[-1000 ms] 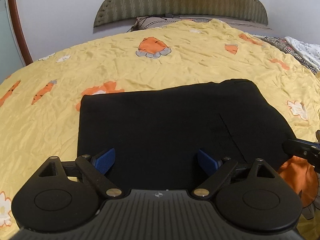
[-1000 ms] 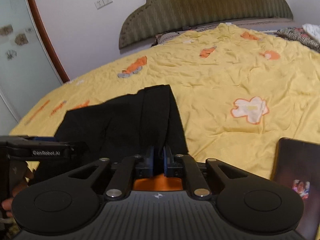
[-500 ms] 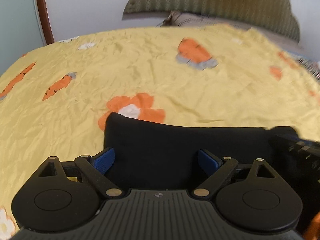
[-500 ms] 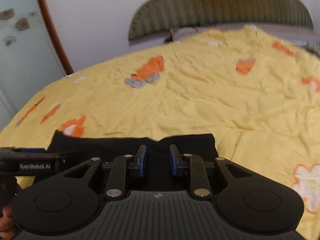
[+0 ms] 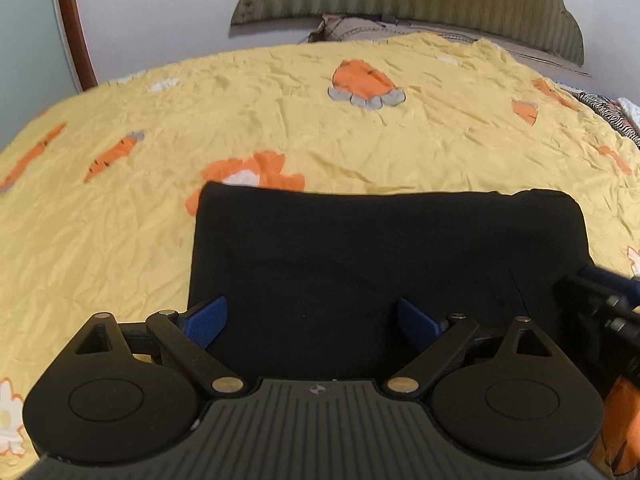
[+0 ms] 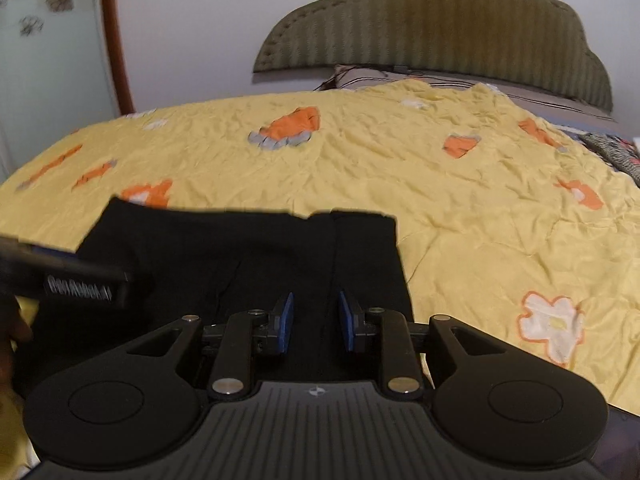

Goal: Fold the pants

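Folded black pants [image 6: 248, 256] — yellow bedspread [image 6: 460, 208]

Black pants [image 5: 384, 264], yellow bedspread [image 5: 280, 120] with orange carrots, olive striped headboard [image 6: 440, 20]

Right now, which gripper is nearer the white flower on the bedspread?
Right. The right gripper sits over the pants just beside the white flower; the left gripper is farther left.

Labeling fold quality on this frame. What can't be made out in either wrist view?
- Near edge of the black pants: hidden behind the left gripper body in the left wrist view, behind the right gripper in the right wrist view.
- Layer count in the fold: fabric too dark for seams to show.
- Logo on the left gripper in the right wrist view: motion-blurred.
- Dark object at the right wrist view's bottom-right corner: cut off by the edge.
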`<state>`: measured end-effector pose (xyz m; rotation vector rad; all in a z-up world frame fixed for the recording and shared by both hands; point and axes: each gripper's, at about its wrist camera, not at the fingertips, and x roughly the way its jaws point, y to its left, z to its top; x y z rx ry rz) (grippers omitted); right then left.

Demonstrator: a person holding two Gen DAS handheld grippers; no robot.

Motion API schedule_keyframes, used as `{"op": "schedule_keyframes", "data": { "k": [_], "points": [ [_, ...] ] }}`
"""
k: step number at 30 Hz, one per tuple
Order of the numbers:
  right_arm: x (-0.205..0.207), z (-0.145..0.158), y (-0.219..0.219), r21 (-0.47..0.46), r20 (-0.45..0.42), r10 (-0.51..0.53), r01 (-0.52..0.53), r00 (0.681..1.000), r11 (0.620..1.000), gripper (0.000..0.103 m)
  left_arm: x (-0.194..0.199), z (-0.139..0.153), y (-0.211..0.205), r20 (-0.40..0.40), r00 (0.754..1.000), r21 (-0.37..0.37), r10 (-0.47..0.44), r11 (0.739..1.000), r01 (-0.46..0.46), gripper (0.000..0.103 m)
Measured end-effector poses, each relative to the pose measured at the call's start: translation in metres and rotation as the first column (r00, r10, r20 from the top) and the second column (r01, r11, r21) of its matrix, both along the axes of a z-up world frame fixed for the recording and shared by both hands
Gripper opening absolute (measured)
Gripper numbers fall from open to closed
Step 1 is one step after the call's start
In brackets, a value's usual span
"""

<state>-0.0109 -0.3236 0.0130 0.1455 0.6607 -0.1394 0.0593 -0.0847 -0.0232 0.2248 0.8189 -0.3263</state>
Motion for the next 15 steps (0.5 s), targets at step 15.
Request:
{"op": "schedule_keyframes", "data": {
  "k": [15],
  "points": [
    [-0.030, 0.004, 0.028, -0.049, 0.012, 0.061, -0.060, 0.998, 0.997, 0.035, -0.040, 0.010, 0.015, -0.009, 1.000, -0.020, 0.024, 1.000, -0.024, 0.094]
  ]
}}
